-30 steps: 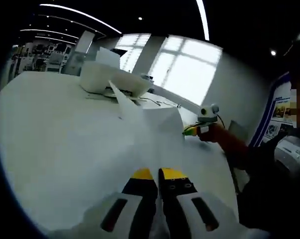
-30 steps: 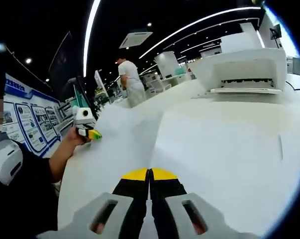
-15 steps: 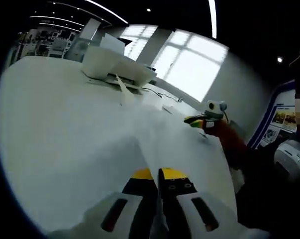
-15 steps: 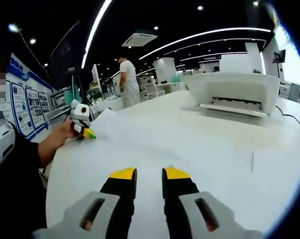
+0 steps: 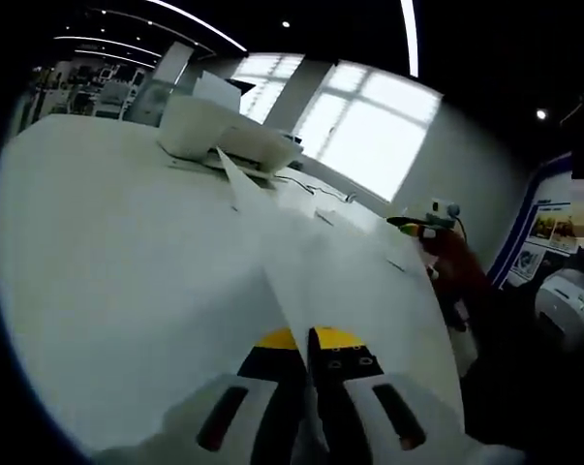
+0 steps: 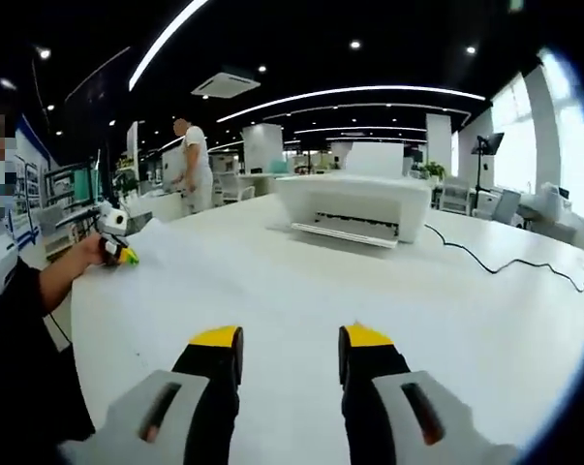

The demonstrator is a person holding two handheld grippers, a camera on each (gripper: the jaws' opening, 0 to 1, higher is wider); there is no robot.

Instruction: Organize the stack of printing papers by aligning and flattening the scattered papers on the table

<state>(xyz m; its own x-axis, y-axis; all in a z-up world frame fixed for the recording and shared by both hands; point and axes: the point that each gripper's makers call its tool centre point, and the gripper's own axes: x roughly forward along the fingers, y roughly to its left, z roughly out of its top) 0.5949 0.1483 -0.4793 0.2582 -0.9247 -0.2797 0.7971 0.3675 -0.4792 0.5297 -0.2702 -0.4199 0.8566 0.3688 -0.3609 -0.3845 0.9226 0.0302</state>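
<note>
Paper (image 5: 311, 281) rises off the white table (image 5: 107, 262), pinched at its near edge between the closed jaws of the left gripper (image 5: 308, 339). Right gripper (image 6: 290, 339) hangs wide open and empty above the table, apparently facing the printer (image 6: 354, 205) near the far edge.

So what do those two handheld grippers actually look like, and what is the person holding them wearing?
Both the left gripper and the right gripper have two black jaws with yellow tips, rising from pale grey housings with dark slots. Seen from the other side, the left gripper carries a yellow-green tip. The person wears a black short sleeve.
</note>
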